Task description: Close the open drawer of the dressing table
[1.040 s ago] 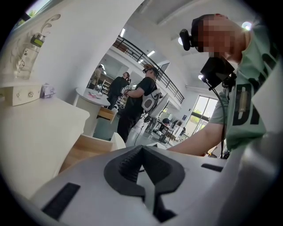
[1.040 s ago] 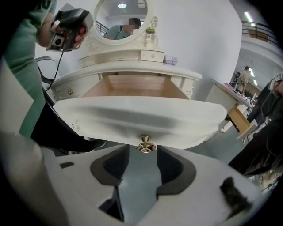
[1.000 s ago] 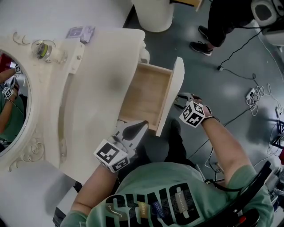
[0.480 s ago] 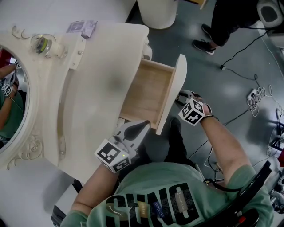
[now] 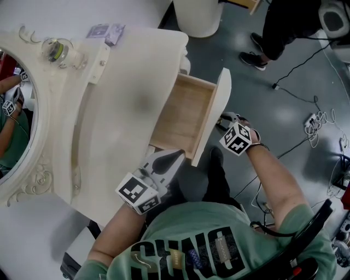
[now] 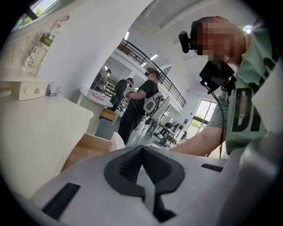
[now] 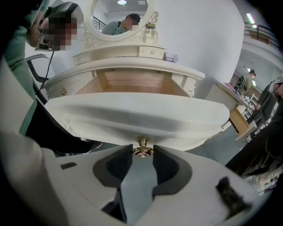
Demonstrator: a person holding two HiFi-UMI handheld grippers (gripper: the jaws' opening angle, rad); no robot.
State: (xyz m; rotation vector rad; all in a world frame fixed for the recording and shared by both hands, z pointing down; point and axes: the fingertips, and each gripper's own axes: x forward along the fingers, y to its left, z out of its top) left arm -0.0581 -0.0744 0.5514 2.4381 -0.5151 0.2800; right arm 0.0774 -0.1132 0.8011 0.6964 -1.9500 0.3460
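Observation:
The cream dressing table [image 5: 120, 109] has its wooden drawer [image 5: 183, 112] pulled out toward the right of the head view. The curved drawer front [image 7: 141, 117] carries a small brass knob [image 7: 142, 148]. My right gripper [image 7: 142, 153] sits at that front [image 5: 214, 115], and its jaws have just been closing. The knob is between their tips, with both pads against it. My left gripper [image 5: 176, 156] hovers near the drawer's near corner. In the left gripper view my left gripper [image 6: 141, 151] is shut with nothing in it.
An oval mirror [image 5: 13, 109] stands on the table with a glass bottle [image 5: 54, 50] and a small box [image 5: 106, 33]. A white bin [image 5: 197, 16] and a standing person [image 5: 284, 27] are beyond the drawer. Cables [image 5: 317, 120] lie on the grey floor.
The head view has drifted a little, so the table sits slightly further right. Both grippers stay where they were, the right one at the drawer front.

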